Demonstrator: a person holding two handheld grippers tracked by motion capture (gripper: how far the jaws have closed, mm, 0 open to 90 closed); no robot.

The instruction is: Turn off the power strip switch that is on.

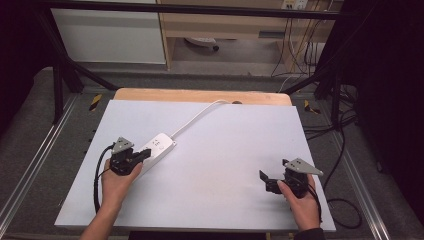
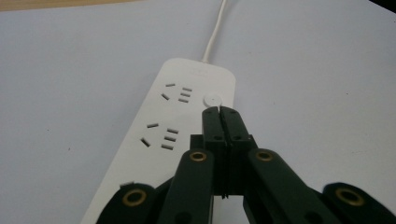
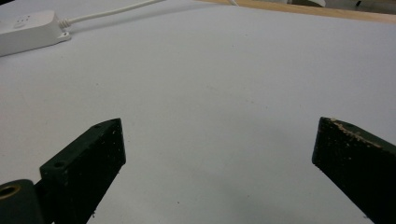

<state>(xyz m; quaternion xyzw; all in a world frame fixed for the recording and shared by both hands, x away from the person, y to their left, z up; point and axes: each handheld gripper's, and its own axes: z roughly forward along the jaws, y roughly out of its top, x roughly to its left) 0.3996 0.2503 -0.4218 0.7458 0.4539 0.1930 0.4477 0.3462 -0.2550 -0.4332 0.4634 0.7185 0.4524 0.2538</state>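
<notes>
Room is plentiful around both my tongs: the pale grey table sheet (image 1: 215, 170) runs bare between them and onward to its far edge, where a strip of wooden tabletop (image 1: 200, 95) shows. My left gripper (image 2: 219, 110) is clenched, its jaws pressed flat together with nothing between them, and their tips sit over the white power strip (image 2: 177, 126), right at its round button (image 2: 213, 99). The strip lies flat under and ahead of that gripper, two socket groups to the side of the jaws, and its white cord (image 1: 197, 117) curves away from its far end toward the wooden edge. My right gripper (image 3: 219, 154) is released, jaws wide apart over bare sheet, well apart from the strip, which lies far off to its upper left. The sheet's right edge runs just beside my right hand (image 1: 302, 202); beyond it lie black cables (image 1: 345, 205) on the floor. Nothing stands between either gripper and the strip.
</notes>
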